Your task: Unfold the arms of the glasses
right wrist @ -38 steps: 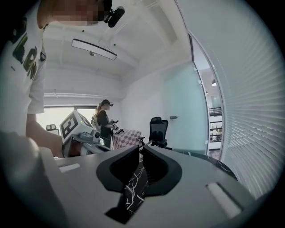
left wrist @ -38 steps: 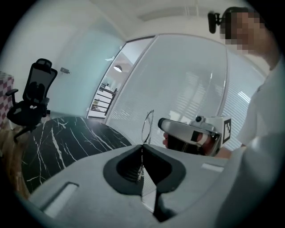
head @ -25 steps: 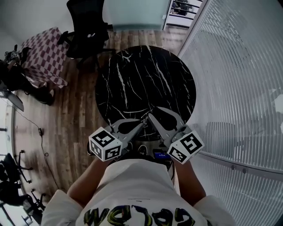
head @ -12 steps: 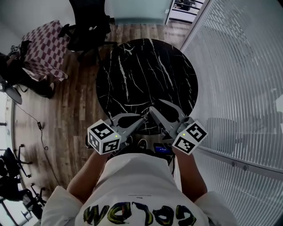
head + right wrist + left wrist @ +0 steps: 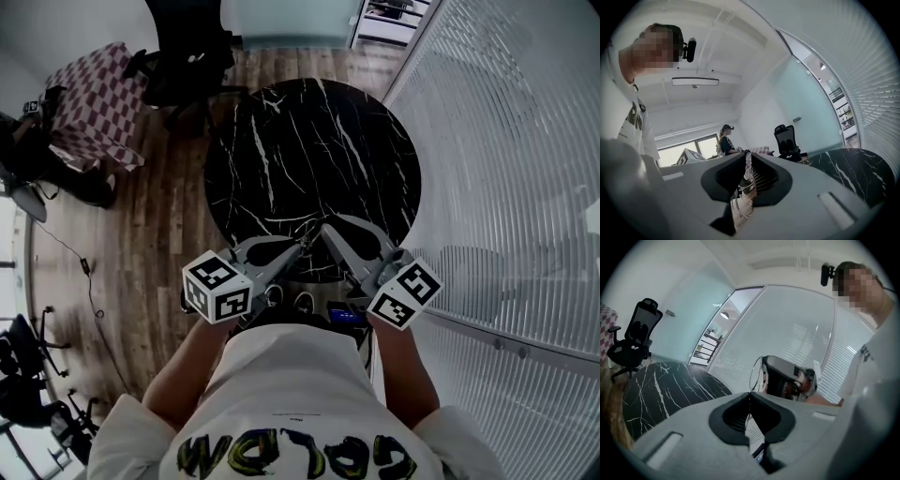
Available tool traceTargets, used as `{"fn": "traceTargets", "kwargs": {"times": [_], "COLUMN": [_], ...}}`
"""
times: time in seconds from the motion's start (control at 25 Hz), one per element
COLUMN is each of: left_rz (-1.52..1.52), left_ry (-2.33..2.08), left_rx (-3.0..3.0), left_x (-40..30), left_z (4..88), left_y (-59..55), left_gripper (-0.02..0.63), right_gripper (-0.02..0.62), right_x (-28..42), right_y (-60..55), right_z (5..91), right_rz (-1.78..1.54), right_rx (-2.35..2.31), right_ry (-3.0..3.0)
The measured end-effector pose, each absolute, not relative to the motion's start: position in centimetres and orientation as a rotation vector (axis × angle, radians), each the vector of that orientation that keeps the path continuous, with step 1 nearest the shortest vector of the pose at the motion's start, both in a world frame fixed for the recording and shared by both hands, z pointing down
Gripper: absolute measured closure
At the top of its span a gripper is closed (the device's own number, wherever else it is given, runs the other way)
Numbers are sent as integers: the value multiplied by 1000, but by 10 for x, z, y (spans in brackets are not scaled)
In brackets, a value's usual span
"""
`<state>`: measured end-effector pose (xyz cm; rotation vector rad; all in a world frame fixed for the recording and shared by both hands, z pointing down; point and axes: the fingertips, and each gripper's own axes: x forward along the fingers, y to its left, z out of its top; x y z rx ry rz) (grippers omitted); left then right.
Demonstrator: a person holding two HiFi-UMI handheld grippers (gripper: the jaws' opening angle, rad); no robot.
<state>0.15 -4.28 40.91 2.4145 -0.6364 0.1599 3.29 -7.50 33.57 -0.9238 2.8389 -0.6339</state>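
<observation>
Item: wire-rim glasses [image 5: 756,373]. Location: off table [image 5: 281,141], held in air above its near edge, between my two tongs.
Left tongs [image 5: 750,393]: fully closed, pinching frame just below lens rim. Anchor grip, so frame cannot twist.
Right tongs [image 5: 745,153]: just been closing, now nearly together, seemingly nipping thin temple arm [image 5: 748,160].
Tips face each other, close together. I read this as one steadying while other swings arm out. Arm not yet unfolded.
</observation>
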Motion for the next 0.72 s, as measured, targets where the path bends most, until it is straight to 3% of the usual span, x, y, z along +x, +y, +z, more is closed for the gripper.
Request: {"fn": "traceTargets", "kwargs": {"times": [0.72], "left_rz": [50], "left_ry": [-701], "left_rx": [2301], "left_x": [-29], "left_z": [413], "left_y": [-67], "left_gripper": [600], "right_gripper": [560], "right_x": [35], "right_y": [-51], "right_z": [334], "right_rz": [-531], "right_rx": [-884], "right_ry": [2874]}}
